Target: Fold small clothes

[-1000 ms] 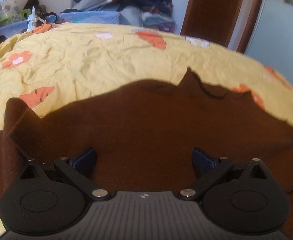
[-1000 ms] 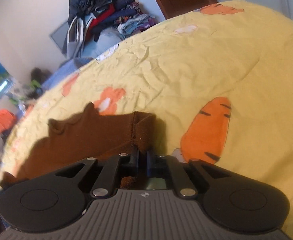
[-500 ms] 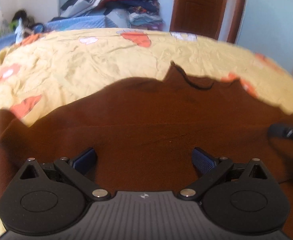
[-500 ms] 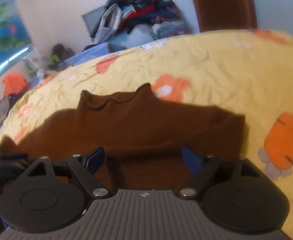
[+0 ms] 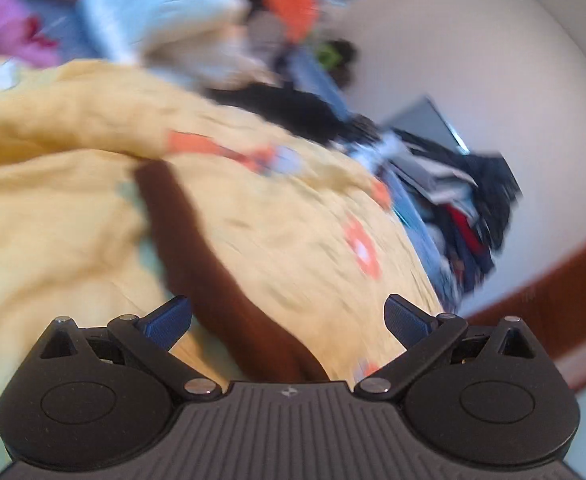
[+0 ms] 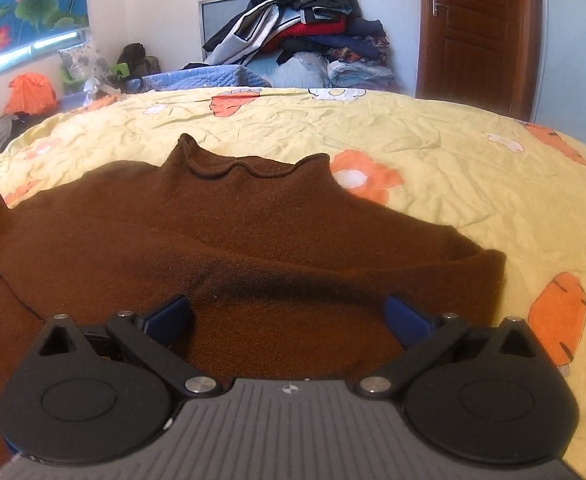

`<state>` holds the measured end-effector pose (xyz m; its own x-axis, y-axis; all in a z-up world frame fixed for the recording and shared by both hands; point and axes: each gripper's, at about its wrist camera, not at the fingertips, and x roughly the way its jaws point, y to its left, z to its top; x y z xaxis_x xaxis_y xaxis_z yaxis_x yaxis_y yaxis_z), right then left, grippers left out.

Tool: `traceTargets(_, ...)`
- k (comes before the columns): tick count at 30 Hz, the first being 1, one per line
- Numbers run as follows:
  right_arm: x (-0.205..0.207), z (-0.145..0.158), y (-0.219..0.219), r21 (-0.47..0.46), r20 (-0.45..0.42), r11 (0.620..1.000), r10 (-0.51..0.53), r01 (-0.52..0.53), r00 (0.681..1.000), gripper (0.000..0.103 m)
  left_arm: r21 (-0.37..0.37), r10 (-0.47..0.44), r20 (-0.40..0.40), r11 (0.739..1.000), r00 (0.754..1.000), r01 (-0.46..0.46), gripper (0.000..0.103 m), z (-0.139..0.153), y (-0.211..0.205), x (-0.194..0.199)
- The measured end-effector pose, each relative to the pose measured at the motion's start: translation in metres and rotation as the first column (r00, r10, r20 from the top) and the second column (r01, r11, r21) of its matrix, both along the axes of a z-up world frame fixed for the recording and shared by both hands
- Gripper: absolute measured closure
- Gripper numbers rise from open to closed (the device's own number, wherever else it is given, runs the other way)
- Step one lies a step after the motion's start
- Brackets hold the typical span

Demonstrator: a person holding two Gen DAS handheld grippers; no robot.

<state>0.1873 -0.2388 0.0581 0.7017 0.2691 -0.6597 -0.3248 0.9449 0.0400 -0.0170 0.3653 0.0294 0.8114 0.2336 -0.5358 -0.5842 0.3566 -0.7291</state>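
Right now we have the brown knitted sweater (image 6: 277,232) lying flat on the yellow bedsheet printed with orange carrots and flowers (image 6: 433,148), its wavy rolled collar (image 6: 253,168) pointing away from us toward the far wall. One sleeve is folded across the body, making a thick horizontal ridge just ahead of our right gripper (image 6: 289,316). That gripper's jaws are opening and stand wide apart, the blue pads (image 6: 407,318) on either side of the knit with nothing pinched between them. Our left gripper (image 5: 289,316) is likewise spread wide and holds nothing; its view is tilted and heavily blurred, showing a long brown strip of the sweater (image 5: 213,264) running over the rumpled yellow sheet and passing between its pads without either one pressing on it. Beyond the bed, a tall heap of dark jackets and folded clothes (image 6: 305,36) sits against the white wall, beside a brown wooden door (image 6: 477,28) and a lotus-print blind (image 6: 25,4).
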Motion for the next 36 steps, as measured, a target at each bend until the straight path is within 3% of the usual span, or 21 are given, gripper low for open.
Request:
traceTargets(3,-0.001,0.000,0.002,-0.013,0.001,1.000,0.000,0.001,1.000,0.000,-0.083,0.058,-0.047,0.995,0.997,-0.062,0.000,-0.008,0.030,-0.006)
traceTargets(8,0.000,0.000,0.003,-0.017,0.001,1.000,-0.001,0.001,1.000,0.000,-0.033,0.034,-0.112,0.999,0.993,-0.038,0.000,-0.012,0.044,0.006)
traceTargets(9,0.000,0.000,0.003,-0.019,0.001,1.000,-0.001,0.001,1.000,0.000,-0.023,0.029,-0.134,0.999,0.991,-0.032,0.004,-0.015,0.046,0.011)
traceTargets(11,0.000,-0.001,0.003,-0.019,0.001,1.000,-0.002,0.002,1.000,0.000,0.062,0.007,-0.195,0.998,0.981,0.005,0.042,-0.013,0.047,0.024)
traceTargets(12,0.000,-0.001,0.003,-0.019,0.001,1.000,-0.002,0.002,1.000,0.000,0.101,-0.024,-0.251,0.994,0.968,0.051,0.096,-0.012,0.046,0.034)
traceTargets(14,0.000,-0.001,0.003,-0.019,0.002,1.000,-0.002,0.002,1.000,0.000,0.132,-0.039,-0.290,0.988,0.956,0.081,0.095,-0.009,0.040,0.045)
traceTargets(17,0.000,0.000,0.003,-0.019,0.002,1.000,-0.001,0.001,1.000,0.000,0.260,-0.076,-0.236,0.956,0.969,0.138,0.095,0.028,0.015,0.061)
traceTargets(19,0.000,0.000,0.003,-0.018,0.002,1.000,-0.001,0.001,1.000,0.000,0.364,-0.170,-0.165,0.905,0.972,0.220,0.095,0.068,-0.015,0.079)
traceTargets(21,0.000,-0.001,0.002,-0.014,0.002,1.000,-0.002,0.002,1.000,0.000,0.455,-0.297,-0.095,0.836,0.950,0.307,0.095,0.108,-0.055,0.100)
traceTargets(23,0.001,0.000,0.002,-0.008,0.002,1.000,-0.004,0.004,1.000,0.000,0.514,-0.455,-0.027,0.758,0.890,0.403,0.095,0.145,-0.104,0.120)
traceTargets(25,0.001,0.000,0.000,0.002,0.002,1.000,-0.008,0.008,1.000,0.000,0.547,-0.631,0.026,0.658,0.776,0.517,0.095,0.173,-0.160,0.139)
traceTargets(26,0.001,0.000,0.000,0.009,0.002,1.000,-0.010,0.010,1.000,0.000,0.547,-0.709,0.044,0.607,0.704,0.577,0.095,0.180,-0.186,0.147)
traceTargets(27,0.001,0.000,-0.002,0.018,0.003,1.000,-0.014,0.014,1.000,0.000,0.528,-0.801,0.053,0.530,0.597,0.664,0.094,0.182,-0.215,0.157)
traceTargets(28,0.001,0.000,-0.003,0.029,0.003,0.999,-0.018,0.017,1.000,0.000,0.496,-0.880,0.051,0.433,0.472,0.753,0.089,0.177,-0.241,0.169)
traceTargets(29,0.000,0.001,-0.005,0.043,0.004,0.999,-0.022,0.022,1.000,0.000,0.465,-0.927,0.037,0.347,0.374,0.815,0.085,0.169,-0.263,0.179)
traceTargets(30,0.000,0.001,-0.008,0.061,0.004,0.998,-0.028,0.028,1.000,0.000,0.431,-0.943,0.008,0.304,0.334,0.849,0.072,0.157,-0.282,0.186)
traceTargets(31,0.000,0.001,-0.011,0.080,0.004,0.996,-0.033,0.033,0.999,0.000,0.401,-0.941,-0.026,0.300,0.338,0.865,0.046,0.145,-0.294,0.190)
traceTargets(32,0.000,0.001,-0.014,0.099,0.003,0.994,-0.037,0.036,0.999,0.000,0.382,-0.931,-0.045,0.319,0.363,0.867,0.032,0.133,-0.299,0.190)
traceTargets(33,0.000,0.001,-0.017,0.118,0.001,0.992,-0.039,0.038,0.999,0.000,0.374,-0.910,-0.033,0.373,0.414,0.849,0.017,0.121,-0.296,0.186)
traceTargets(34,0.000,0.002,-0.019,0.136,0.000,0.990,-0.040,0.040,0.999,0.000,0.360,-0.883,0.004,0.440,0.470,0.823,0.014,0.109,-0.288,0.180)
traceTargets(36,-0.001,0.002,-0.023,0.170,-0.002,0.985,-0.042,0.042,0.999,0.000,0.275,-0.836,0.077,0.541,0.543,0.795,0.014,0.086,-0.265,0.169)
